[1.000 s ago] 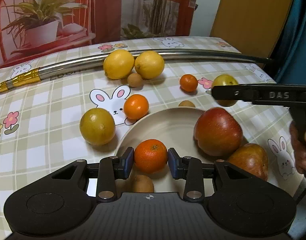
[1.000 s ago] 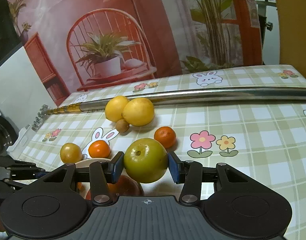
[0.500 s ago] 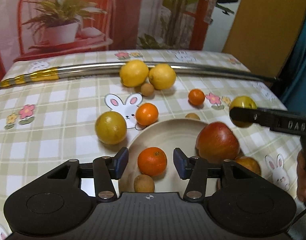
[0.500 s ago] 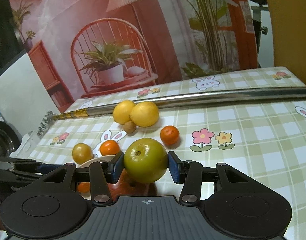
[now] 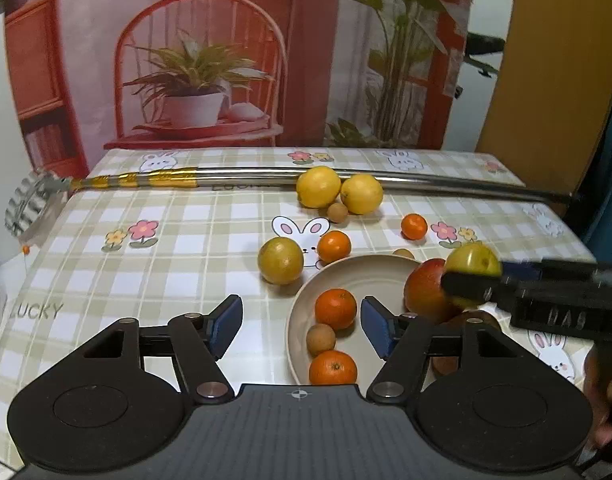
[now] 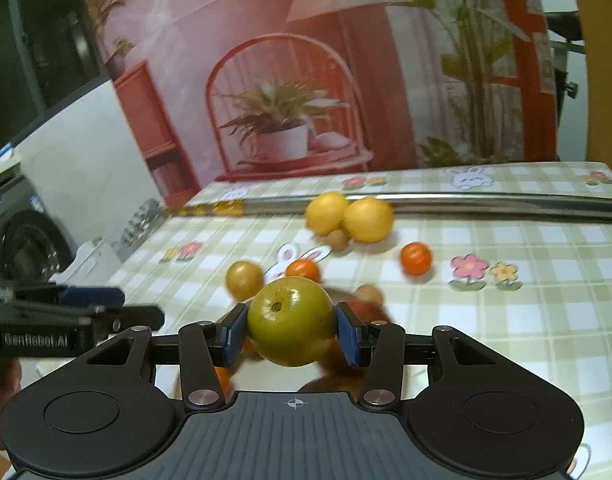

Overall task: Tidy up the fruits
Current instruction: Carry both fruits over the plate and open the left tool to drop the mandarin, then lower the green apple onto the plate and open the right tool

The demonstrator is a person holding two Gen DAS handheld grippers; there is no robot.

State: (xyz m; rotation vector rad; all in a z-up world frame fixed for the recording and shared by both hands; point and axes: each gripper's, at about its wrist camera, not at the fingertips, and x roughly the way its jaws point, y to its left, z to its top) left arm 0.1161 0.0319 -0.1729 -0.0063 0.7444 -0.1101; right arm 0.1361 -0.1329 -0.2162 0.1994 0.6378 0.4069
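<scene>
The right gripper (image 6: 292,334) was clamped on a round yellow-green fruit (image 6: 290,320), its blue pads pressed to both sides, holding it in the air above the round beige bowl (image 5: 369,274). From the left wrist view that same fruit (image 5: 471,262) hung over the bowl's right edge, just above a large red apple (image 5: 425,292). The left gripper (image 5: 302,324) stood wide apart and held nothing, hovering over the bowl's left rim. Inside the bowl lay two orange mandarins (image 5: 335,308) and a small brown longan (image 5: 321,339). On the checked worktop (image 5: 166,248) sat two yellow lemons (image 5: 318,187), a yellow-green orange (image 5: 280,260) and more mandarins.
</scene>
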